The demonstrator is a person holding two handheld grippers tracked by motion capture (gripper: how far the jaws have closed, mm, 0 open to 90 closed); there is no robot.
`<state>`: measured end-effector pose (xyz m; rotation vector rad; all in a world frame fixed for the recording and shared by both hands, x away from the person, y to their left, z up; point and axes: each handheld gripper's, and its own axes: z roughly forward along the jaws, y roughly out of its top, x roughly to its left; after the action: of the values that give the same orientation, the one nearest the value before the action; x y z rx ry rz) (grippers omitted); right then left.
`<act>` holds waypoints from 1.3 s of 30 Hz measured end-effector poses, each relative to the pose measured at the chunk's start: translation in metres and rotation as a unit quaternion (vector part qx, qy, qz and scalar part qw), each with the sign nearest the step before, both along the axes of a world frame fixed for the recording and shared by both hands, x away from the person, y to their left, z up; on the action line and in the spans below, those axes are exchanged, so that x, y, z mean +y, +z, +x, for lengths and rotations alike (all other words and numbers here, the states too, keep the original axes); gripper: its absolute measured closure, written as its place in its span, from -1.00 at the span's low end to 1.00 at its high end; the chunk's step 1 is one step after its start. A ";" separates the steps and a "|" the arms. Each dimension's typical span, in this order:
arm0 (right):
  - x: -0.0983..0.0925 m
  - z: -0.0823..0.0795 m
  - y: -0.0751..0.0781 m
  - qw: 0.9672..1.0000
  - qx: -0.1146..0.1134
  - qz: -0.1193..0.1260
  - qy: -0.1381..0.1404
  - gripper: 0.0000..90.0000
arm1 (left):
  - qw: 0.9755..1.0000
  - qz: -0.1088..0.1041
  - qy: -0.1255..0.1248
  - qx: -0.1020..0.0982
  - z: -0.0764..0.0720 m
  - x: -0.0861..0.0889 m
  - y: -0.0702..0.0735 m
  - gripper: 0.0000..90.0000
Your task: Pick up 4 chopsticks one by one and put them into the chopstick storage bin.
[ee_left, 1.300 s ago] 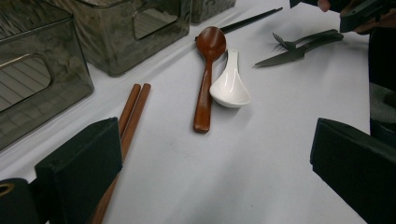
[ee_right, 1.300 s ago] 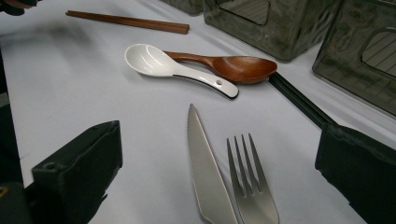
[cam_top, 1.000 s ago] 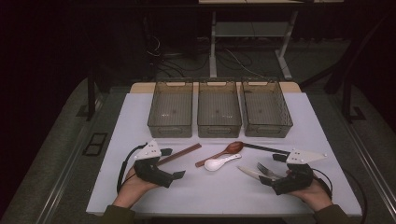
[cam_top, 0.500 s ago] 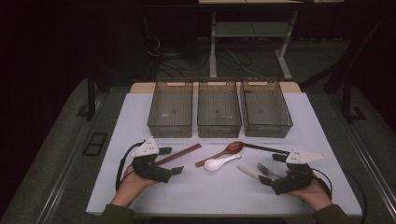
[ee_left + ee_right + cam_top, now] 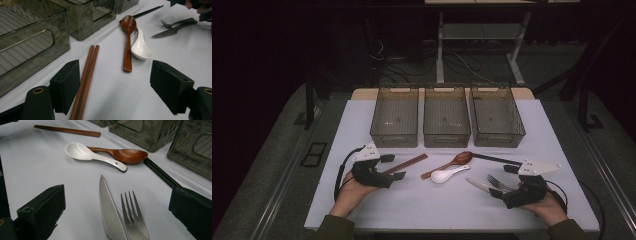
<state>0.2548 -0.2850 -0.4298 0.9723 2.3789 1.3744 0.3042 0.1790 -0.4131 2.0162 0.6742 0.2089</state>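
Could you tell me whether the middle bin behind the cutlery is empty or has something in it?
Empty: the high view looks straight into the middle bin and shows only its bare ribbed floor.

Three bins (image 5: 446,122) are being kept in a row at twelve o'clock on the table (image 5: 427,200). The chopsticks (image 5: 404,164) are being flanked at three o'clock by the wooden spoon (image 5: 452,162), touching the ceramic spoon (image 5: 447,174). Farther toward three o'clock, knife (image 5: 479,184) and fork (image 5: 498,182) are being kept side by side.
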 end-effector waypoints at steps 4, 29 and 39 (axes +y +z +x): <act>0.000 0.000 0.000 1.000 0.002 -0.001 0.000 -0.99 | 1.000 0.006 0.004 0.000 0.006 0.003 -0.001 -0.31; -0.001 0.001 -0.001 1.000 0.003 -0.001 -0.002 -0.99 | 0.998 0.045 0.016 0.030 0.034 0.015 -0.013 0.62; -0.002 0.002 -0.001 1.000 0.004 0.001 -0.003 -0.99 | 0.997 0.063 0.010 0.044 0.036 0.016 -0.021 0.72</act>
<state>0.2564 -0.2865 -0.4310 0.9864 2.3782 1.3735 0.3401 0.1953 -0.4345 2.1503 0.7522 0.1782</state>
